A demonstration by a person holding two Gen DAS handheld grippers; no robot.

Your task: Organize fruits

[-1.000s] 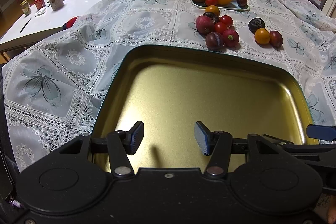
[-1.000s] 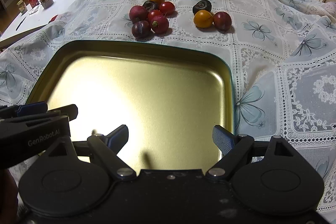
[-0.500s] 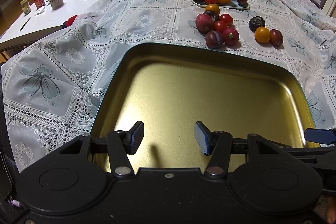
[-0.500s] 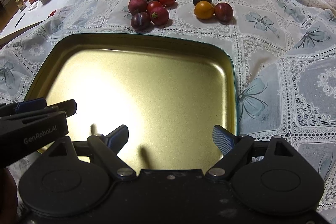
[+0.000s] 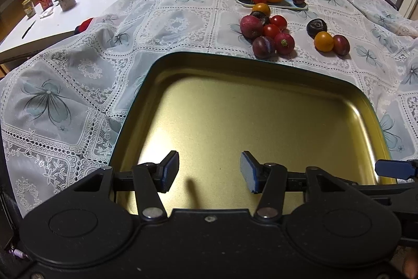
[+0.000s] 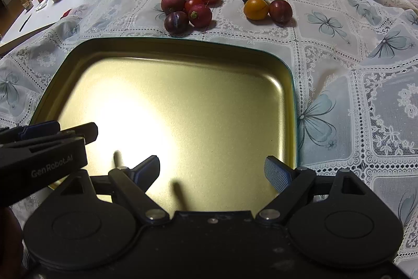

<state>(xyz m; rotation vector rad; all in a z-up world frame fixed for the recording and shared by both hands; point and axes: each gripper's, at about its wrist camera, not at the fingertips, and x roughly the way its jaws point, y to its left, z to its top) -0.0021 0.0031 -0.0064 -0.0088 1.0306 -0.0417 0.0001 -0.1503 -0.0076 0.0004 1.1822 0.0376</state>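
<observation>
Both hand-held grippers (image 5: 209, 171) (image 6: 212, 171) advanced slightly, hovering spread above tray (image 6: 183, 49).

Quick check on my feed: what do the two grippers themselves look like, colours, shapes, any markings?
Both are matte black plastic. The left gripper and right gripper each have two round housings, silver pivot rivets on angled linkage arms, and blue textured rubber fingertip pads. White "GenRobot.AI" lettering marks the left gripper's side, seen in the right wrist view. No cables or sleeves show clearly.

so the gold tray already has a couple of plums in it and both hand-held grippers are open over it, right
Not quite: the gold tray holds no fruit; the right wrist view shows it bare. The plums lie on the tablecloth beyond it. The left hand-held gripper and right hand-held gripper are open over it.
</observation>
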